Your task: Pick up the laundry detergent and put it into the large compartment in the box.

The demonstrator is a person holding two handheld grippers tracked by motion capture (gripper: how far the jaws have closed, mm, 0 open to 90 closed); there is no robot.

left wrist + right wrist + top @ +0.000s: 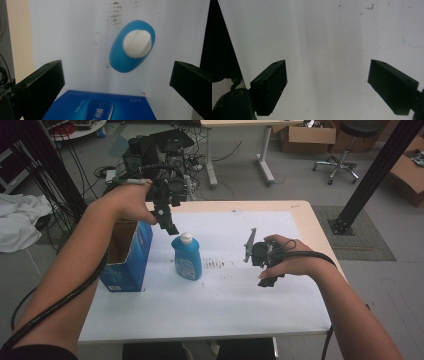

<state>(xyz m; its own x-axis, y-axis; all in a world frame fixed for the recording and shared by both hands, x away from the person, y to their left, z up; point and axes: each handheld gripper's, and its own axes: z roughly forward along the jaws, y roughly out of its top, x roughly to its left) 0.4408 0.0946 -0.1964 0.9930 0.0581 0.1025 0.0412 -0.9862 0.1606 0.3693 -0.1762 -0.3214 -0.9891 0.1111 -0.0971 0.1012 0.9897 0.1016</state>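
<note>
Stood upright on the white-covered bench (235, 305), left of its middle and closer to the far edge than the near one: blue bottle (187, 256) with a white cap (137, 43). Just beside it toward the left edge, apart by a narrow gap: open-topped blue box (127, 265), reaching over the bench's left edge. Hung above bottle and box, raised off the bench and pointed downward: left gripper (169, 225), jaws released and spread wide, nothing between them; seen along those jaws, bottle cap lay below and between, box top at the near bottom. Held low over the bare right half of the bench, well apart from the bottle: right gripper (267, 262), jaws likewise released and wide apart, only white sheet beneath them.
</note>
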